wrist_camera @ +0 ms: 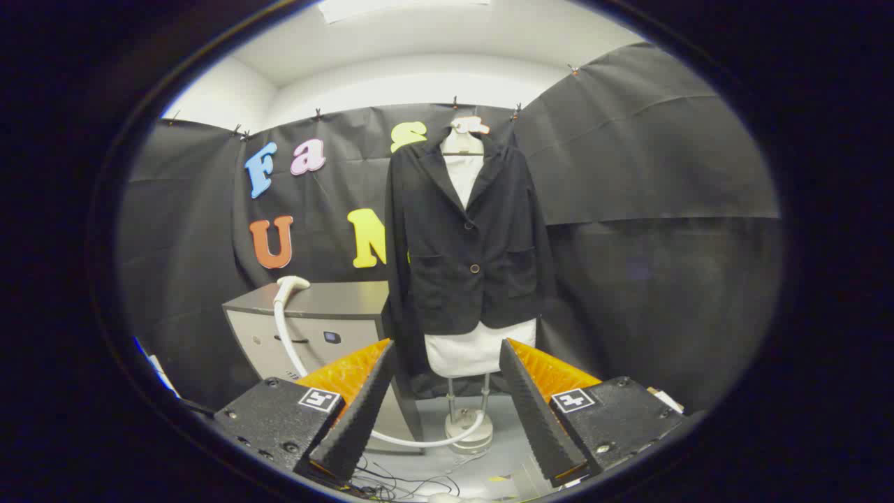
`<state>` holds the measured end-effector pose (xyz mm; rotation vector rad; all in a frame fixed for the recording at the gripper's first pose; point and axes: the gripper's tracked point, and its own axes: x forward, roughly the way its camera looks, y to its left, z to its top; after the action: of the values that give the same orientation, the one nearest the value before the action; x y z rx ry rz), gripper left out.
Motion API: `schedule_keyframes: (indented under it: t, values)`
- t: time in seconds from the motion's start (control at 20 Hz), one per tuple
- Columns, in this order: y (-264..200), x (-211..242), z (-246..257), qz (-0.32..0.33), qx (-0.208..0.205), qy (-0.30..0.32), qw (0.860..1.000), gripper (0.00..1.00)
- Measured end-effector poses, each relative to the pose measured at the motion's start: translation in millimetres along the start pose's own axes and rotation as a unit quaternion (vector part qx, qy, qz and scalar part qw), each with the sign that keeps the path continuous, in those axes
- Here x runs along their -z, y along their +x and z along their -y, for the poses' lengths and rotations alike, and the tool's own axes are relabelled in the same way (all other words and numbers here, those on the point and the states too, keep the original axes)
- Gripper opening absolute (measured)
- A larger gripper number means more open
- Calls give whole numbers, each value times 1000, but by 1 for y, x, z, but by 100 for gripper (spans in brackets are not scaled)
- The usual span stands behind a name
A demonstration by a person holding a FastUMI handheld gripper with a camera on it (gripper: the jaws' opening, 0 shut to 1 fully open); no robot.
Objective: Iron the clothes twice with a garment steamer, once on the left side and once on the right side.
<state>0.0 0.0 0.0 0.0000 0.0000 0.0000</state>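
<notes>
The garment steamer head point(291, 284) rests on the top of a grey cabinet point(318, 328), which stands just to the left of the mannequin point(463, 181). Its white hose point(283, 335) drops down the cabinet's front and curves along the floor to the mannequin's round base point(469, 427), where it meets the stand. On the mannequin hangs a dark jacket point(464, 244), buttoned at the waist, with a white garment point(478, 347) showing at the collar and below the hem (the jacket's pockets sit either side of the lower button). The gripper point(447, 356) is well short of the mannequin, its fingers point(363, 402) spread wide with nothing between them, framing the mannequin's pole and base. Loose cables point(391, 482) lie on the floor below the fingers, nearer than the base.
</notes>
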Motion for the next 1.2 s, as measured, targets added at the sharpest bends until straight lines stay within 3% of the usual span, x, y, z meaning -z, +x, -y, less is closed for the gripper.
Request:
schedule_keyframes:
  t: [0.75,1.0,1.2]
  values:
    - [19,-8,-27,-14,-15,-13,1000,95]
    - [39,-15,-69,-20,-50,-19,998,95]
    - [66,-28,-122,-29,-100,-26,994,95]
